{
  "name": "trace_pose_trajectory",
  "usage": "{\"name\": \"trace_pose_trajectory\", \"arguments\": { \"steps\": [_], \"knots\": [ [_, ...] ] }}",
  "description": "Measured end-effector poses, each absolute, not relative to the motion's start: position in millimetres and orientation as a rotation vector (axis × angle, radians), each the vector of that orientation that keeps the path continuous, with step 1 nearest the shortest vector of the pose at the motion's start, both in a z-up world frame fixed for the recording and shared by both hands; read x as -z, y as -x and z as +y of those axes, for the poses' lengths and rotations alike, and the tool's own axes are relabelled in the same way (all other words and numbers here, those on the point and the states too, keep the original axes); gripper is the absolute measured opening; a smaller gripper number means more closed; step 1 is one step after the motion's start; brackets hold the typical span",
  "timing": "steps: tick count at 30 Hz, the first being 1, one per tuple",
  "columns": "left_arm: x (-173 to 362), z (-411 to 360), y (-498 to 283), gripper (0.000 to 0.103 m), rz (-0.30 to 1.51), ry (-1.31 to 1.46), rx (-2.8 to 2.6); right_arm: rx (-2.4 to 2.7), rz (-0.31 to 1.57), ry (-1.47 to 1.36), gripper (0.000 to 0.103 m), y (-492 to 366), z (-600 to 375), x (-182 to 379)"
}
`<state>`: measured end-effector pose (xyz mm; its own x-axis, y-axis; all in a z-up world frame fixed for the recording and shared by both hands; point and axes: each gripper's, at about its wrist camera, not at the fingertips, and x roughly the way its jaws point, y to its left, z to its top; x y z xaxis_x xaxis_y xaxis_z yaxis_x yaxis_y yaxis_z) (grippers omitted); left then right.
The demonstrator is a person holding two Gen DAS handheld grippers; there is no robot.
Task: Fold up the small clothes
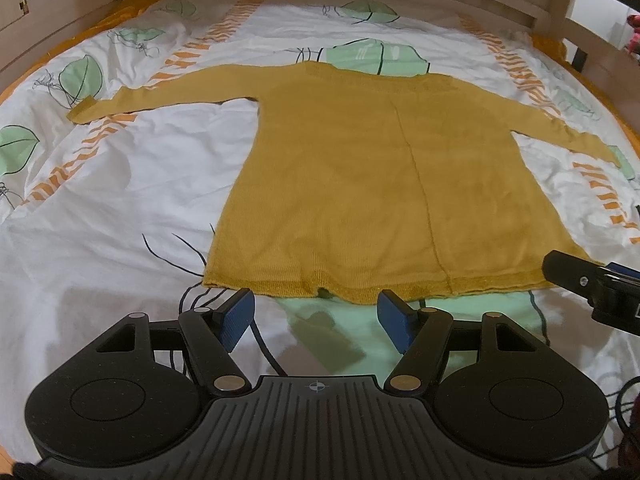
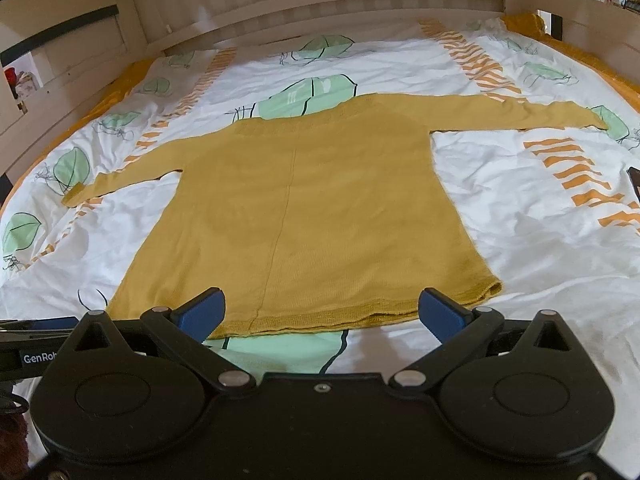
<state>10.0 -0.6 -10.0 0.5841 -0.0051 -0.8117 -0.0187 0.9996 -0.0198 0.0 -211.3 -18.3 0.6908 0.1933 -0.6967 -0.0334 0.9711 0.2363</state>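
A mustard-yellow knit sweater (image 1: 372, 184) lies flat on the bed, both sleeves spread out to the sides and its hem nearest me. My left gripper (image 1: 316, 322) hovers open just short of the hem's left half, nothing between its blue pads. In the right wrist view the same sweater (image 2: 304, 216) fills the middle. My right gripper (image 2: 320, 314) stands open over the hem's right half, its jaws wide apart above the cloth and empty. The right gripper also shows at the right edge of the left wrist view (image 1: 592, 284).
The bed is covered by a white duvet (image 1: 120, 200) printed with green leaves and orange stripes. A wooden bed rail (image 2: 360, 4) runs along the far side, with wooden posts at the corners. A dark object (image 2: 634, 184) lies at the right edge of the duvet.
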Motion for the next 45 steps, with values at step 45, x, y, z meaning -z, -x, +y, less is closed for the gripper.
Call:
{"name": "trace_pose_trajectory", "arguments": {
  "steps": [45],
  "knots": [
    [36.8,-17.2,-252.5,0.066,0.884,-0.033,-0.039,0.187,0.852,-0.474,0.102,-224.4,-429.7,62.4]
  ]
}}
